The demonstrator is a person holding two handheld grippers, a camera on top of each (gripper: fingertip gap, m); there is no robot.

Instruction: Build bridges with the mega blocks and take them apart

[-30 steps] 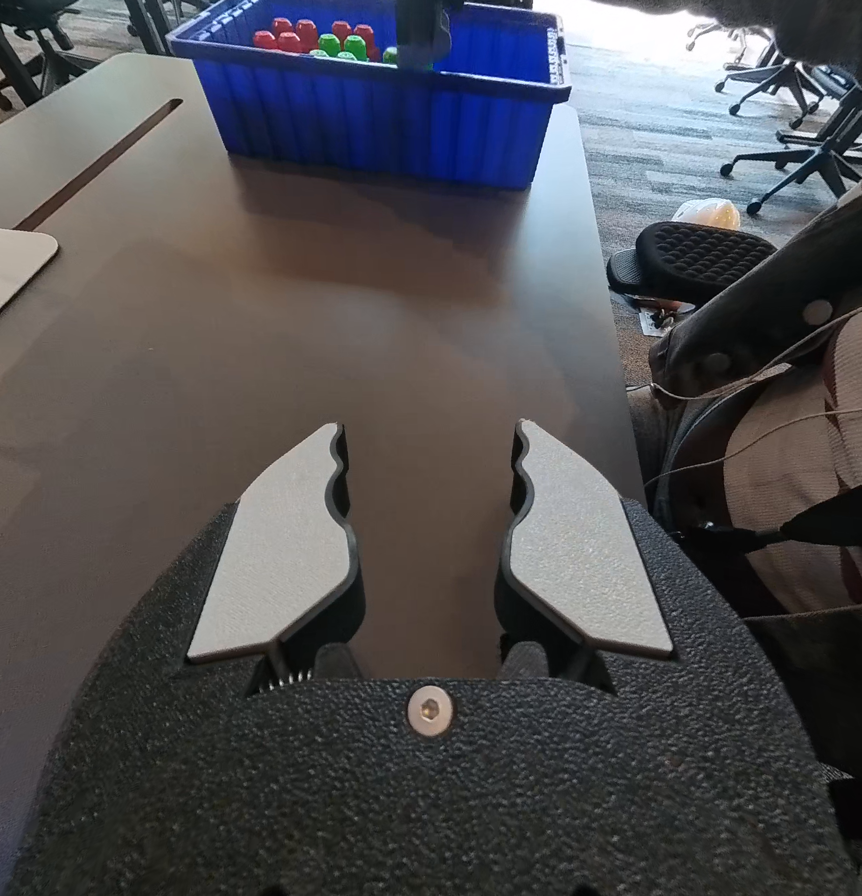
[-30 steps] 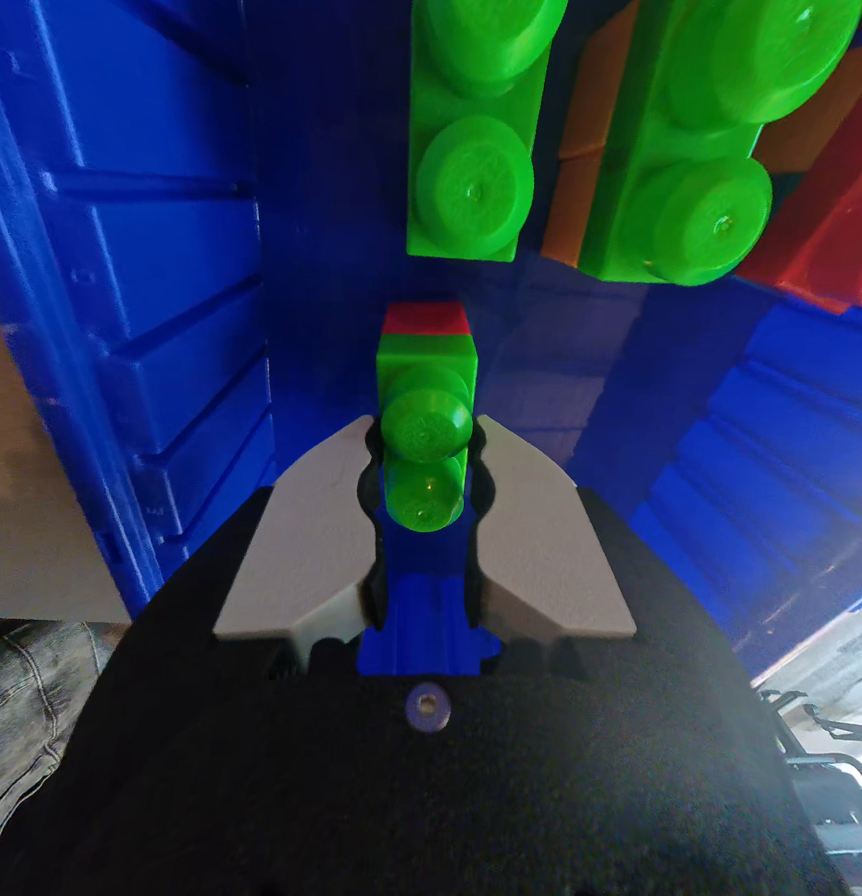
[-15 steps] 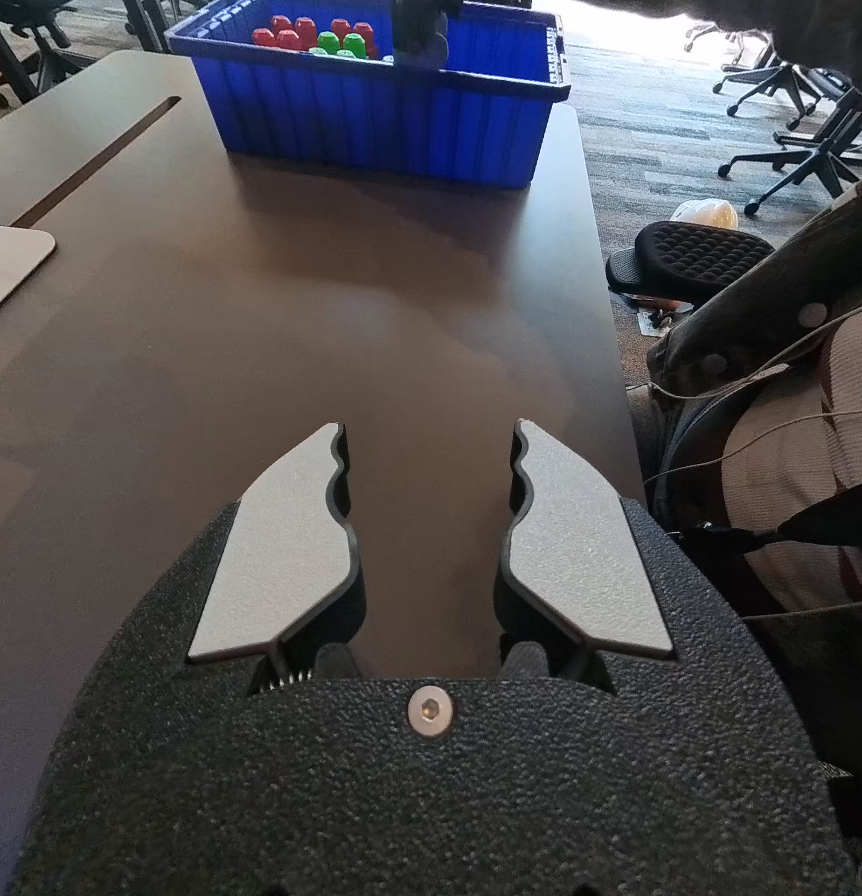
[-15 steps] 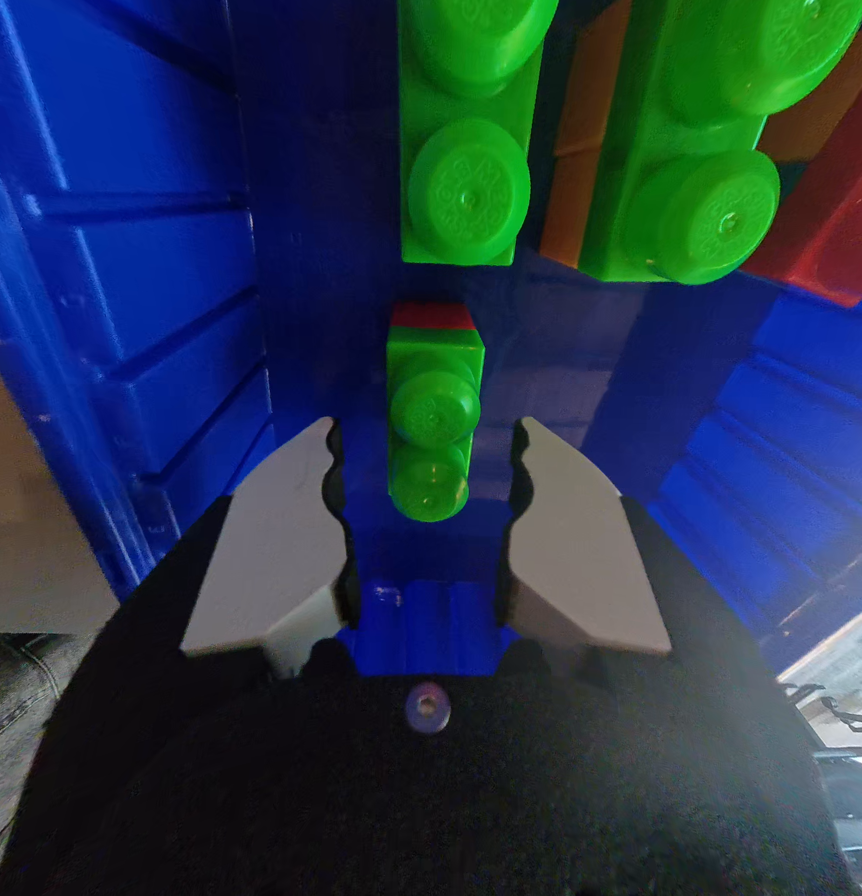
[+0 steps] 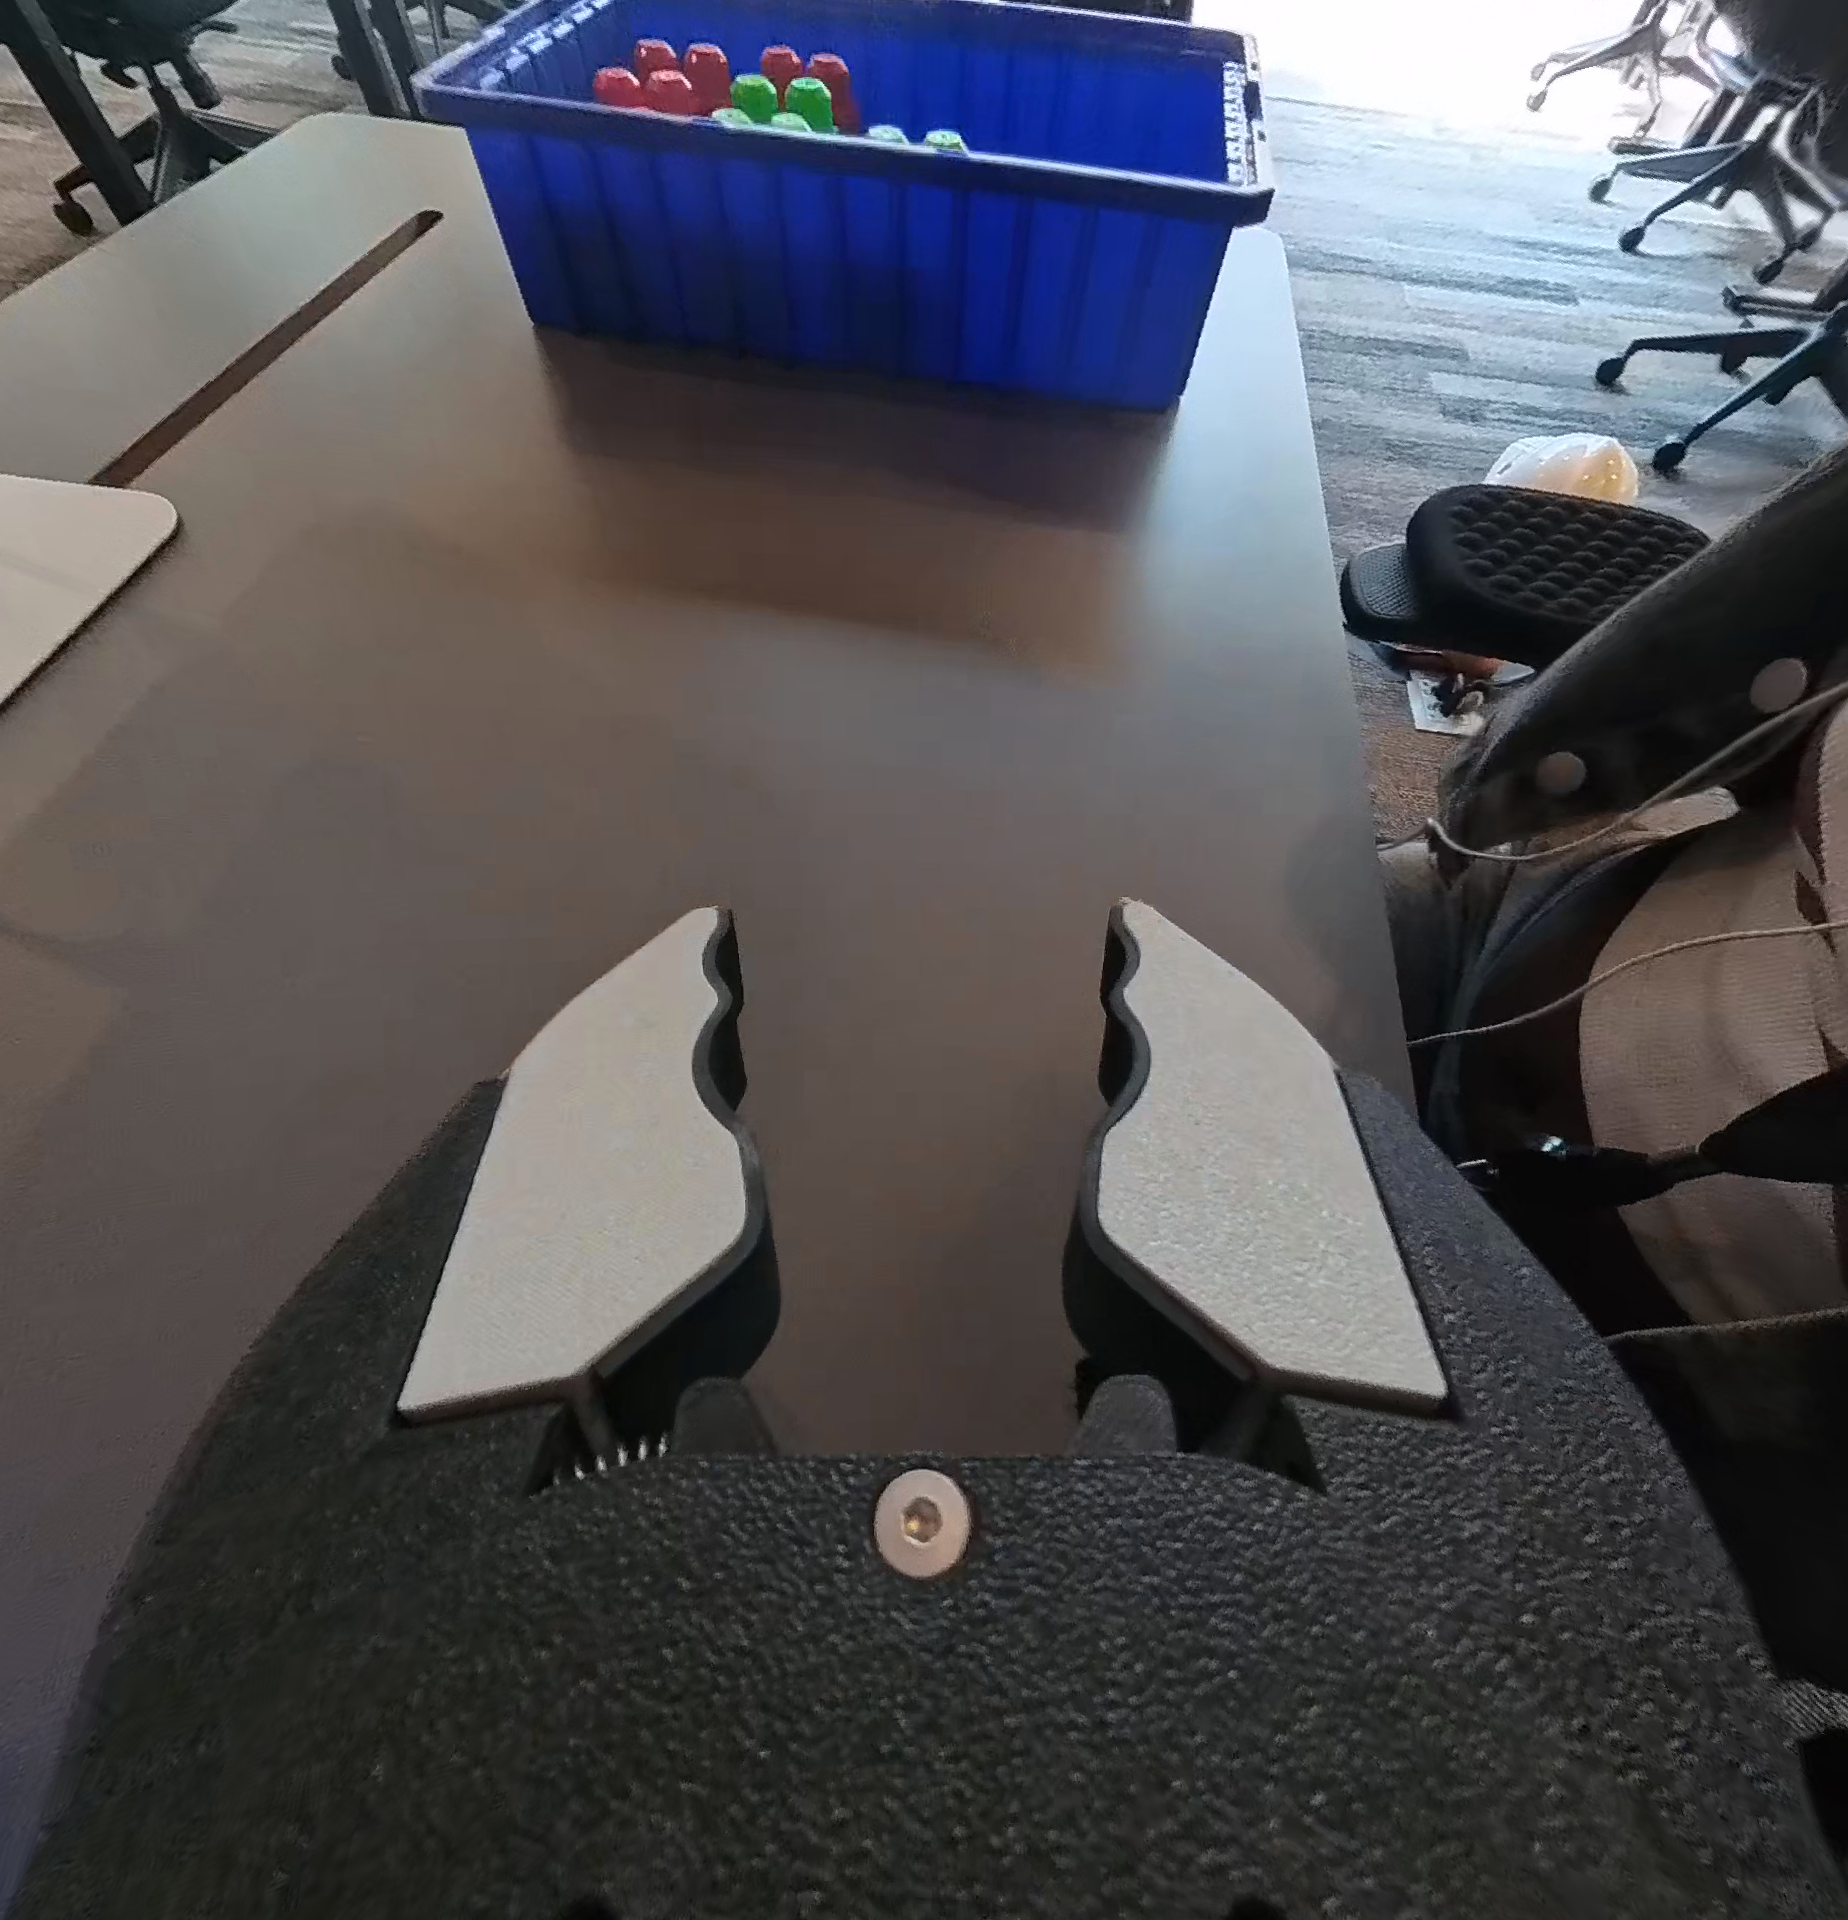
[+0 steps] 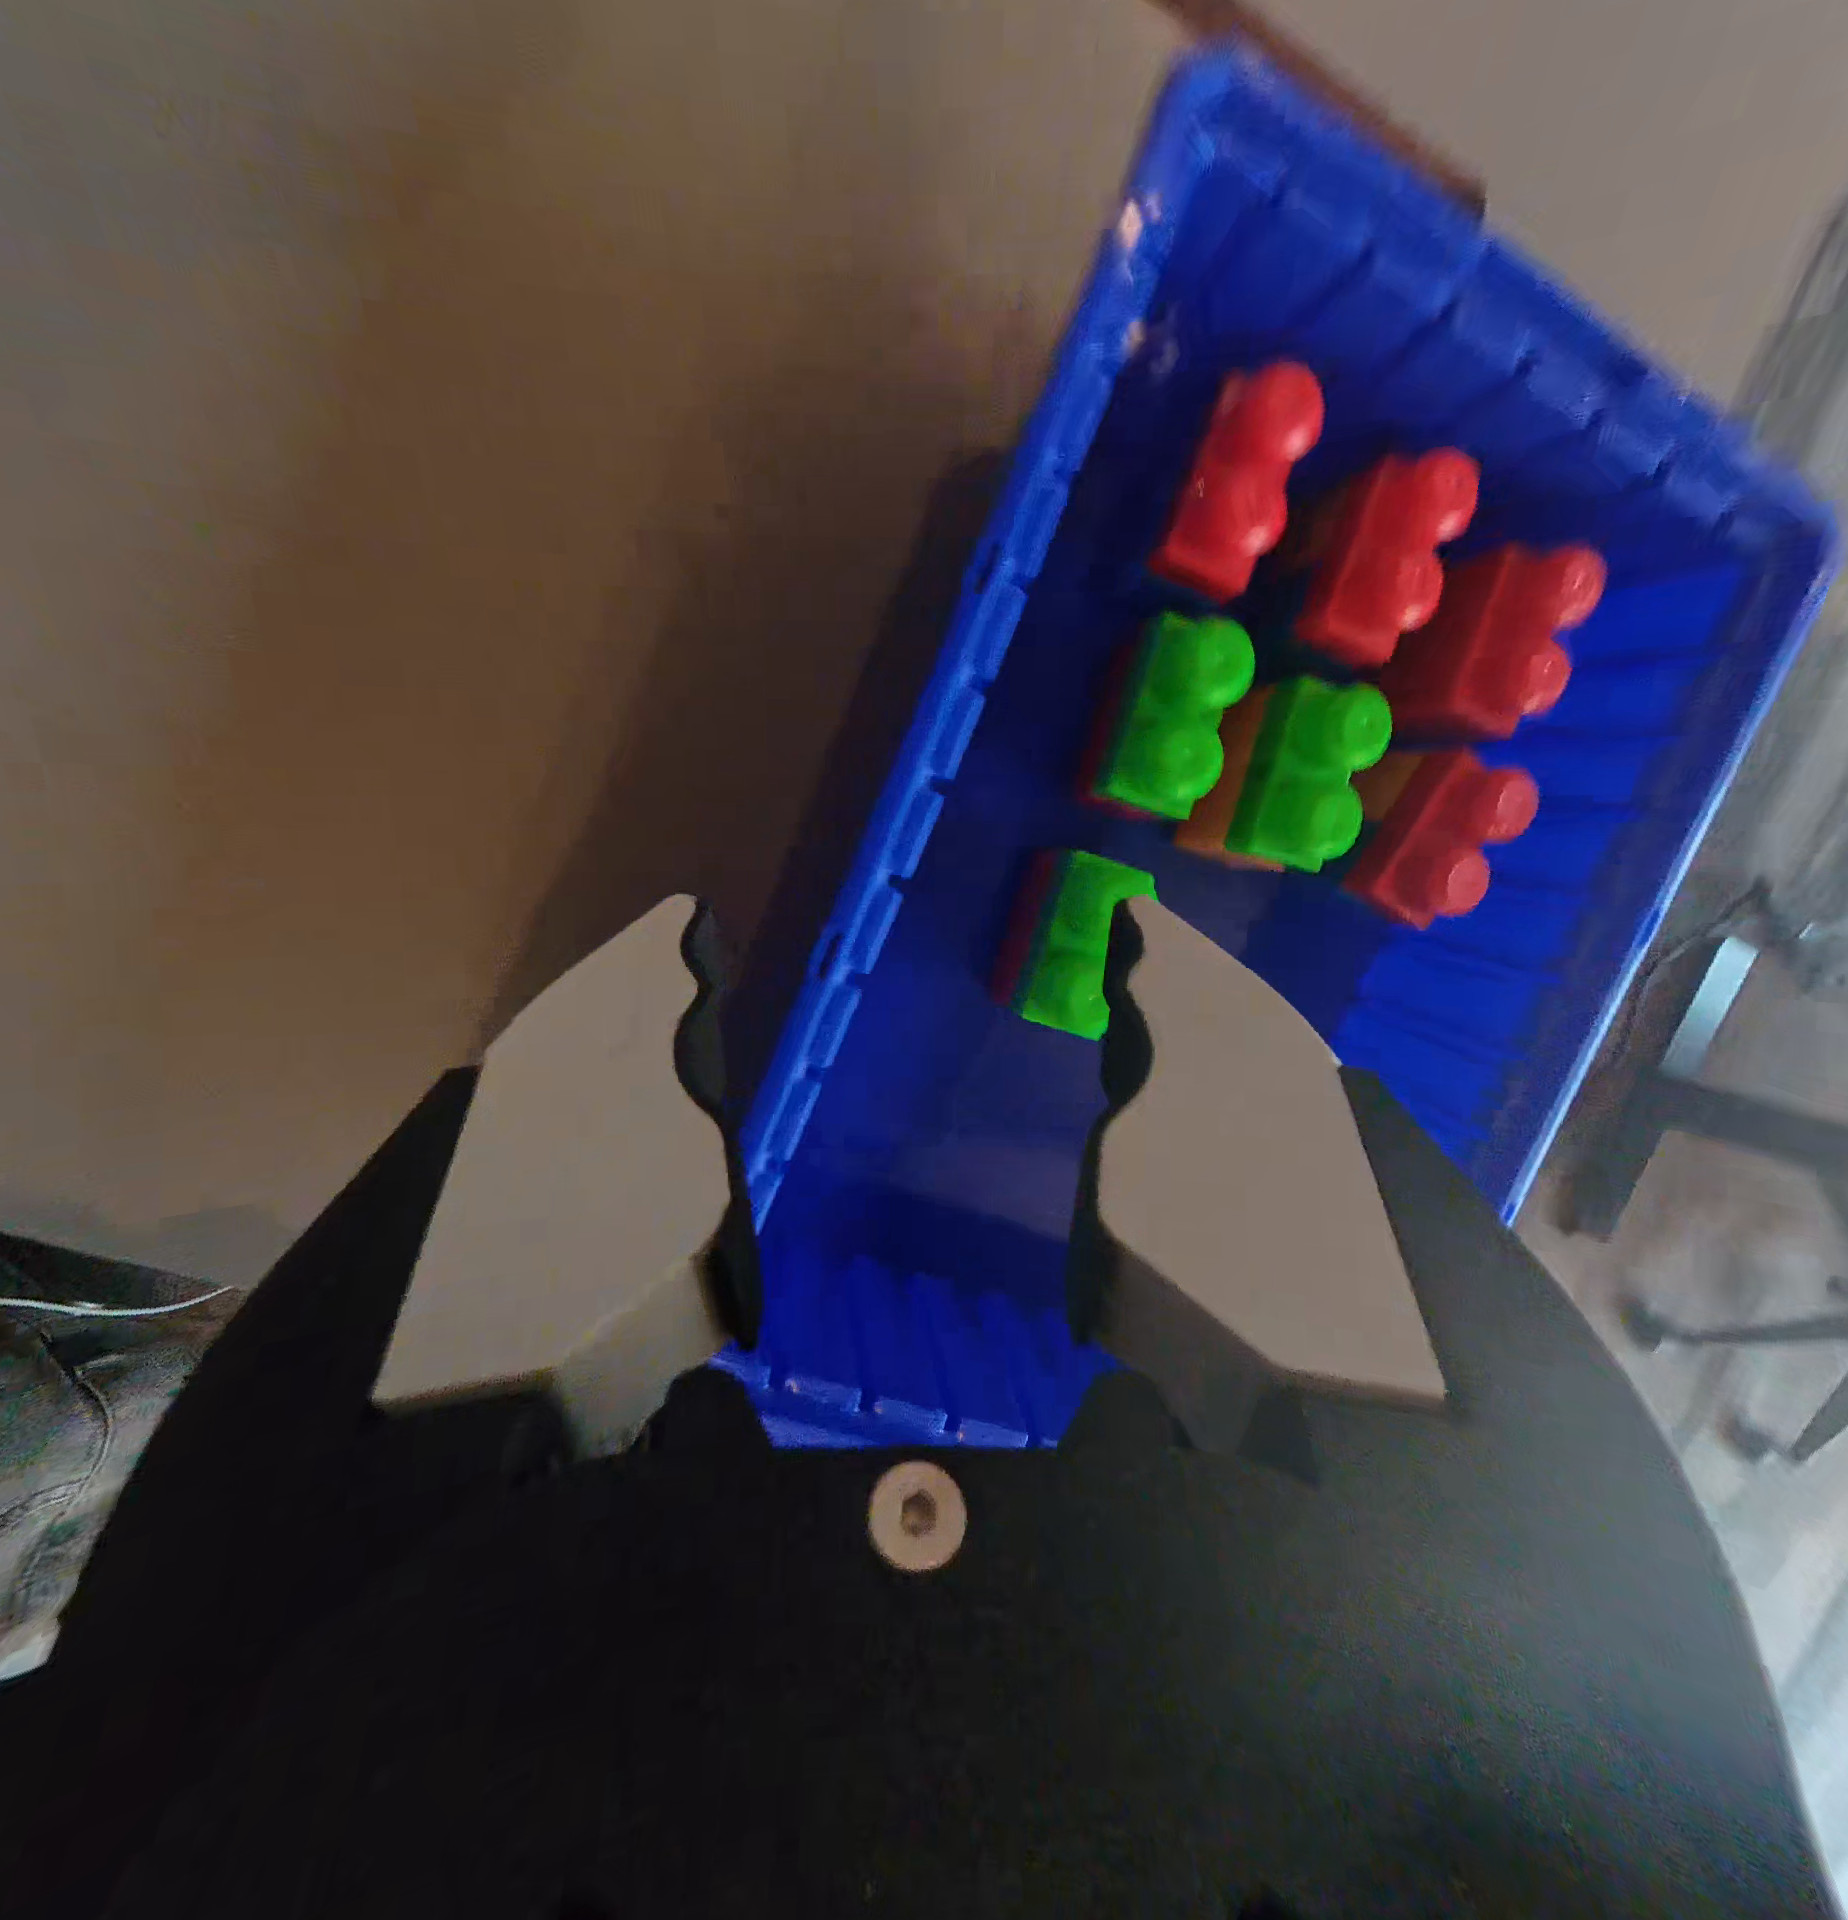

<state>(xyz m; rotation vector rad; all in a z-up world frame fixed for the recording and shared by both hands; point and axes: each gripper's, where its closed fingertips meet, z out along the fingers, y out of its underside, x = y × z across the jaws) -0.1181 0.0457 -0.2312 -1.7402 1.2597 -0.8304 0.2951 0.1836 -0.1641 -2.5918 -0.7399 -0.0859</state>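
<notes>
A blue bin (image 5: 878,270) stands at the far end of the dark table (image 5: 587,727). Red and green mega blocks (image 5: 733,88) show over its rim. My left gripper (image 5: 920,925) is open and empty, low over the near part of the table. In the right wrist view my right gripper (image 6: 909,914) is open and empty, raised above the near end of the bin (image 6: 899,935). Inside lie several red blocks (image 6: 1377,561), two green blocks (image 6: 1304,769) and a small green-topped stack (image 6: 1065,956), partly hidden by my right finger (image 6: 1242,1122).
A pale flat pad (image 5: 37,582) lies at the table's left edge, and a slot (image 5: 265,353) runs along the table's left part. A person sits at the right edge (image 5: 1678,987). Office chairs (image 5: 1751,343) stand on the carpet beyond. The grippers' ends are close to 45 cm from one another.
My right gripper opened and let go of the small green-topped stack in the bin, then rose up and back out of the bin. The left gripper hardly moved.
</notes>
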